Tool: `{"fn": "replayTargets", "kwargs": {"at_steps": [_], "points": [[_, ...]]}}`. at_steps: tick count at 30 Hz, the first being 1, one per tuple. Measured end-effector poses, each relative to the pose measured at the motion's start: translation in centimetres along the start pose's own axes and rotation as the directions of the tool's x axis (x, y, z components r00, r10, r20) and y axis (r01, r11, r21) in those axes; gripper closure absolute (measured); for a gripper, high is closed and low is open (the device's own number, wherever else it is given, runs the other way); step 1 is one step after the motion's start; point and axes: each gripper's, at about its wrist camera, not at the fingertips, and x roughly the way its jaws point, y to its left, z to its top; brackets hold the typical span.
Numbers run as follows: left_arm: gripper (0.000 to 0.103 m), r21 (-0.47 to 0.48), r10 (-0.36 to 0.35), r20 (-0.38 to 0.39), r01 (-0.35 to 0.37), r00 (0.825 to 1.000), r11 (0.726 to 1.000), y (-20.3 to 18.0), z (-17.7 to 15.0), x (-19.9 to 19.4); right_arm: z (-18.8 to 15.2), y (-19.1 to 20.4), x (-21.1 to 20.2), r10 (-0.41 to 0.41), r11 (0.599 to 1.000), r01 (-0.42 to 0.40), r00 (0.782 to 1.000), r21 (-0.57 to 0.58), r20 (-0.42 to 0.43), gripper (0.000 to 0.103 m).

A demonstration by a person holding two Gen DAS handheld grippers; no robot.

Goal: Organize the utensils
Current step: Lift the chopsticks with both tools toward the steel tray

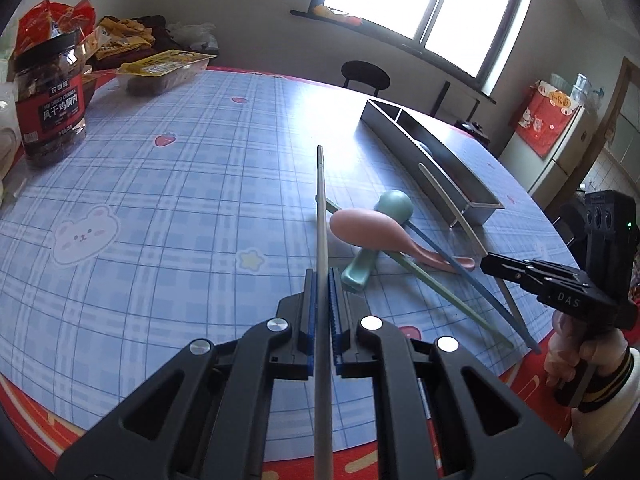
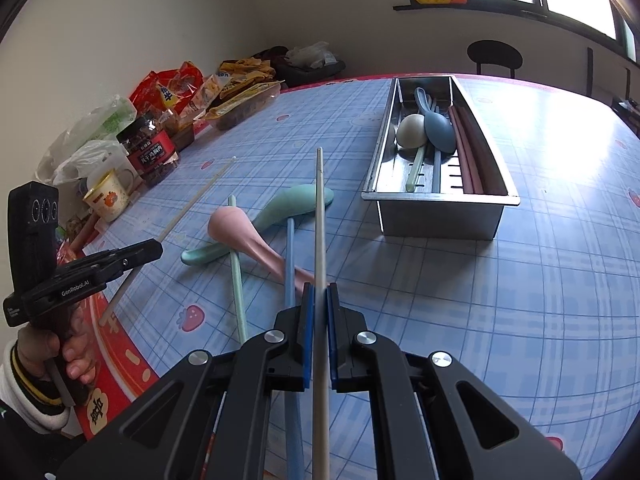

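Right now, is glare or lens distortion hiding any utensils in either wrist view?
Left wrist view: the window is blown out and the metal tray's inside is hidden by its wall. Right wrist view: glare washes the tablecloth beyond the tray, yet the utensils stay readable; fisheye bends the edges.

The tabletop (image 2: 560, 280) lies bare to the right of the metal tray (image 2: 440, 216) and in front of it. Left of the tray, a pink spoon (image 2: 244, 236), a green spoon (image 2: 296, 204) and crossed chopsticks (image 2: 290, 264) clutter the middle. Along the far left edge a jar (image 2: 150, 148), a mug (image 2: 106, 198) and snack bags (image 2: 176, 88) block the way.
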Motion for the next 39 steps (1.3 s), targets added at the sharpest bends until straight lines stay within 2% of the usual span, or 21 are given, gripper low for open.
{"fn": "replayTargets", "kwargs": {"at_steps": [6, 12, 19, 25, 32, 39], "points": [[0.093, -0.026, -0.003, 0.031, 0.004, 1.000, 1.000, 0.5, 0.0, -0.7, -0.1, -0.2, -0.1, -0.006, 1.000, 0.006, 1.000, 0.009, 0.003, 0.096], [0.093, -0.010, 0.014, 0.065, -0.014, 0.998, 1.000, 0.3, 0.0, -1.2, -0.1, -0.4, -0.3, -0.013, 1.000, 0.013, 1.000, 0.011, 0.009, 0.096], [0.093, 0.013, 0.031, 0.090, -0.032, 0.995, 0.999, -0.1, 0.0, -1.7, -0.2, -0.5, -1.1, -0.021, 1.000, 0.020, 0.998, 0.019, 0.051, 0.096], [0.093, -0.009, 0.027, 0.108, -0.026, 0.994, 1.000, 0.3, 0.0, -2.0, -0.2, -0.7, -1.7, -0.012, 1.000, 0.010, 0.997, 0.025, 0.080, 0.096], [0.093, -0.042, -0.017, 0.150, 0.023, 0.988, 0.999, 1.0, 0.0, -3.2, -0.2, -1.0, -2.5, -0.010, 0.999, 0.005, 0.993, 0.042, 0.121, 0.096], [0.093, -0.058, -0.104, 0.173, 0.116, 0.979, 0.992, 0.4, 3.5, -4.2, 2.7, -1.1, -4.2, -0.010, 1.000, 0.005, 0.985, 0.027, 0.174, 0.096]]}}
